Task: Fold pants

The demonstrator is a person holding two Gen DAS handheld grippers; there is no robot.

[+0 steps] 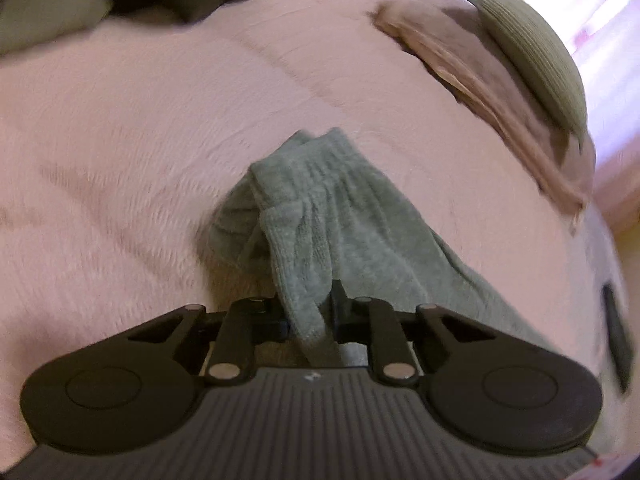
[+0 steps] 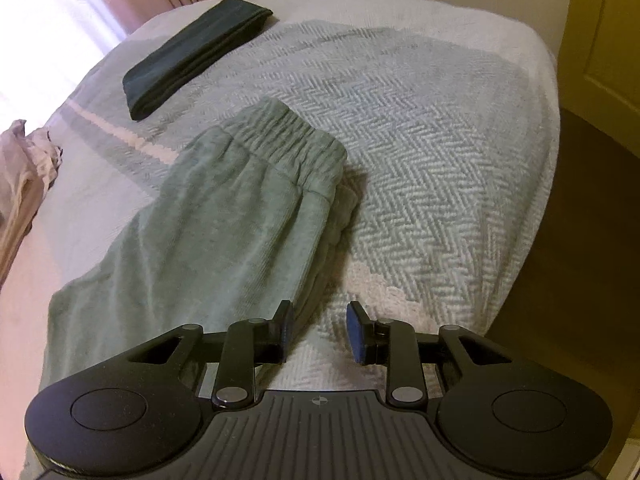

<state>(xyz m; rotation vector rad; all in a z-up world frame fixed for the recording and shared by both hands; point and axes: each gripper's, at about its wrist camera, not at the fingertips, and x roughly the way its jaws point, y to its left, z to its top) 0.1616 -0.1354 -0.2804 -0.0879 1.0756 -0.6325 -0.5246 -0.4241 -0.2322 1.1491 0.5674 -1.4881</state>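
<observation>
Sage-green knit pants [image 2: 224, 216] lie on the bed, folded lengthwise, with the elastic waistband [image 2: 296, 140] at the far end. In the right wrist view my right gripper [image 2: 322, 330] stands open just right of the pants' near edge, above the blanket, with nothing between its fingers. In the left wrist view another part of the pants [image 1: 340, 220] runs up from the bed into my left gripper [image 1: 310, 316]. That gripper is shut on a fold of the green cloth. The cuffed end [image 1: 312, 160] rests on the blanket beyond it.
A dark folded garment [image 2: 196, 60] lies at the far left of the herringbone blanket [image 2: 440, 140]. A beige garment [image 1: 472, 76] with a ribbed olive round thing [image 1: 532, 60] on it sits at the bed's right side. The bed edge [image 2: 532, 240] drops off at the right.
</observation>
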